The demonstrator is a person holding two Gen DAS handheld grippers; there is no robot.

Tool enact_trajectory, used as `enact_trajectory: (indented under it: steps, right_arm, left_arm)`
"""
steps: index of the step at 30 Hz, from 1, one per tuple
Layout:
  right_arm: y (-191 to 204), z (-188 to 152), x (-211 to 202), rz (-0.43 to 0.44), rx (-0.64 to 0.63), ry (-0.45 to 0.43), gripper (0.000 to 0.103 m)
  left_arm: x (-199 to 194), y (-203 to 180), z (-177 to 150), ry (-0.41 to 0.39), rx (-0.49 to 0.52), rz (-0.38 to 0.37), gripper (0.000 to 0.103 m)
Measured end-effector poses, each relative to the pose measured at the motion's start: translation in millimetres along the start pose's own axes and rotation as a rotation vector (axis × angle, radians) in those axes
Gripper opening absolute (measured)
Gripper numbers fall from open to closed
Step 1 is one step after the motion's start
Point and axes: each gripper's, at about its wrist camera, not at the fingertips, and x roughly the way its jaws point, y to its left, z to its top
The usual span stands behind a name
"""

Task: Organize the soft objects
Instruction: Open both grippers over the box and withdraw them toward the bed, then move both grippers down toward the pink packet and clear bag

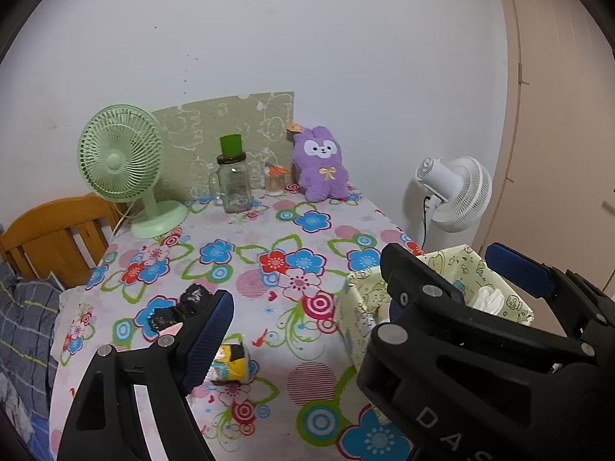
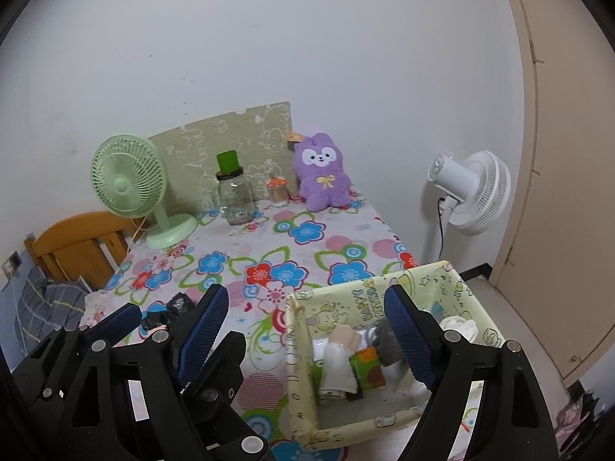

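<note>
A pale yellow fabric box stands at the table's near right and holds several rolled socks and cloths; it also shows in the left wrist view. A black rolled sock and a yellow-black rolled item lie on the floral tablecloth. A purple plush bunny sits at the back. My left gripper is open and empty above the table, left finger near the yellow-black roll. My right gripper is open and empty over the box.
A green desk fan, a glass jar with a green lid and a small toothpick holder stand at the back. A white floor fan is right of the table. A wooden bed frame is at the left.
</note>
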Motion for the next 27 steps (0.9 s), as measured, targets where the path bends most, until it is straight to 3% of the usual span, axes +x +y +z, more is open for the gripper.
enact_trajectory:
  steps: [27]
  right_arm:
    - [72.0,-7.0,13.0,0.100,-0.101,0.016,0.093]
  left_arm:
    - [-4.3,68.3,-16.1,0.002,-0.074,0.098,0.090]
